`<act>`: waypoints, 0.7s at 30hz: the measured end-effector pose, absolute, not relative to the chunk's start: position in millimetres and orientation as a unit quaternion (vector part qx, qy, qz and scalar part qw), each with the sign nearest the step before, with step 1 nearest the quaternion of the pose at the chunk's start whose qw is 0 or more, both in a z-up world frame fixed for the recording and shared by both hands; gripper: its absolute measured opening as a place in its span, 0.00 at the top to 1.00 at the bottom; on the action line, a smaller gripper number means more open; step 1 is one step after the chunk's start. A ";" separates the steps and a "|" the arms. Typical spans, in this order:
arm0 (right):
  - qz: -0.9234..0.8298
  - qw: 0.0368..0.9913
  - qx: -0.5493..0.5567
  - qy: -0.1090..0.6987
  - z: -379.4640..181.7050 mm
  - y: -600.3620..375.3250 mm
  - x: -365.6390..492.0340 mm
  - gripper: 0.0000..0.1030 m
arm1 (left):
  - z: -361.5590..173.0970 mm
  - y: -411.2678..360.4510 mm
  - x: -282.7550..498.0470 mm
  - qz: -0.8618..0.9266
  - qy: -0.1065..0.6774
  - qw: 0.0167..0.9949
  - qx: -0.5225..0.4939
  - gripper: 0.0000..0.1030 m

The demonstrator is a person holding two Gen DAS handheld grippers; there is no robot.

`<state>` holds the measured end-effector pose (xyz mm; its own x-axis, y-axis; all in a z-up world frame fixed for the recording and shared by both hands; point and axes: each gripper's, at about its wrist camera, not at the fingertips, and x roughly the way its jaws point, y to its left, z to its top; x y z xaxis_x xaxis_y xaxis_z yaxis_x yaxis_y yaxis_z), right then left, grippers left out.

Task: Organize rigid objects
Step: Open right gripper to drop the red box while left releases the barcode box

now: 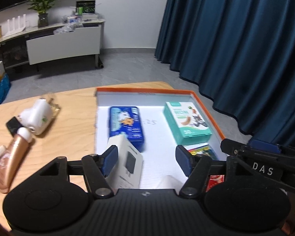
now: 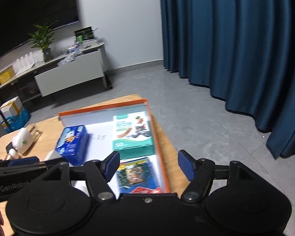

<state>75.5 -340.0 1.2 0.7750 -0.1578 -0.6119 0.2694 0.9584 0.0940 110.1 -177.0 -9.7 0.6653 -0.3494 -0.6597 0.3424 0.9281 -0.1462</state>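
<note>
Left hand-held gripper point(image 1: 147, 161): jaws apart, nothing pressed; white box point(image 1: 125, 165) leans just inside its left pad, over the tray.
Right hand-held gripper point(image 2: 149, 166): jaws apart, empty, above the tray's near right edge and the colourful pack point(image 2: 135, 174).
Tray point(image 1: 143, 90): orange-rimmed, white inside, on the counter point(image 1: 72, 122).
Blue tin point(image 1: 126, 125): in the tray, beyond the white box.
Teal box point(image 1: 186, 121): in the tray, far right.
Loose items: white bottle point(image 1: 38, 118) and bronze tube point(image 1: 11, 163) on the counter, left of the tray.

Both tools, left point(image 1: 147, 162) and right point(image 2: 148, 166), jaws apart
</note>
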 end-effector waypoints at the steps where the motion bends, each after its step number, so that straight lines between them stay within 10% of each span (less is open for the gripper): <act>1: -0.108 0.938 0.087 0.317 1.4 -335.2 77.2 0.23 | -7.8 -172.0 110.0 -0.185 0.363 0.913 -0.007 0.36; 21: 0.014 0.942 0.050 0.331 2.0 -237.2 98.2 0.23 | -28.3 13.8 121.6 -0.051 0.363 0.931 0.009 0.32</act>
